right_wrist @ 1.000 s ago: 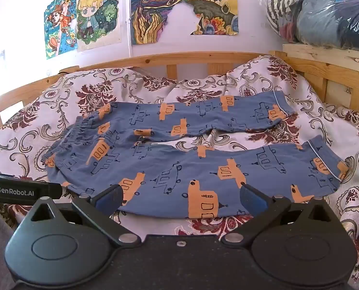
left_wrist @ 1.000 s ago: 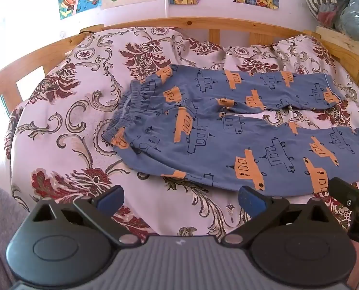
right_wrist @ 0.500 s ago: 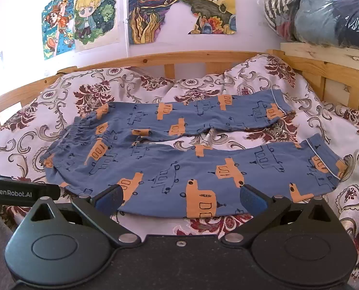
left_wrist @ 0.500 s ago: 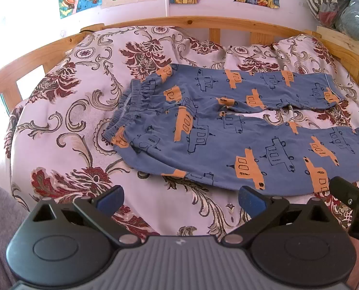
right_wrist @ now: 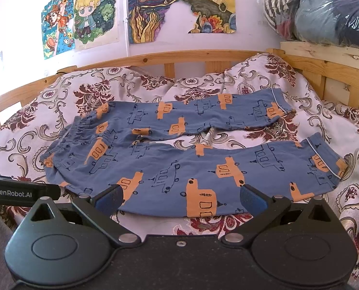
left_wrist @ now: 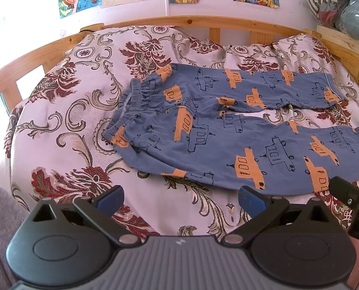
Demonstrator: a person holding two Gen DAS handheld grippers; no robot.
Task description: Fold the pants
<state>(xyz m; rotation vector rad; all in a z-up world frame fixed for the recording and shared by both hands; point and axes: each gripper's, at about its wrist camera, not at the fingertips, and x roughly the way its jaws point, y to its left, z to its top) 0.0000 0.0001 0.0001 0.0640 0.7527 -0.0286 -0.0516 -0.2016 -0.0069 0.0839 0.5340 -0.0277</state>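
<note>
Little has moved since the earlier frames: both claws have crept slightly nearer the pants (left_wrist: 227,130), which lie as before. The left claw (left_wrist: 180,197) is spread wide, holding nothing, above the floral bedspread (left_wrist: 66,120); the waistband (left_wrist: 126,113) lies ahead and left of it. The right claw (right_wrist: 179,195) is likewise spread and empty, with the near leg's lower edge just ahead between its fingertips and the cuffs (right_wrist: 324,159) ahead to its right.

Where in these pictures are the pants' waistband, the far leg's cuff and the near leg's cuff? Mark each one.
Waistband (left_wrist: 128,111): left wrist view, on the gathered elastic edge.
Far leg's cuff (right_wrist: 279,102): right wrist view, on the piped hem.
Near leg's cuff (right_wrist: 324,157): right wrist view, on the hem beside the white piping.
</note>
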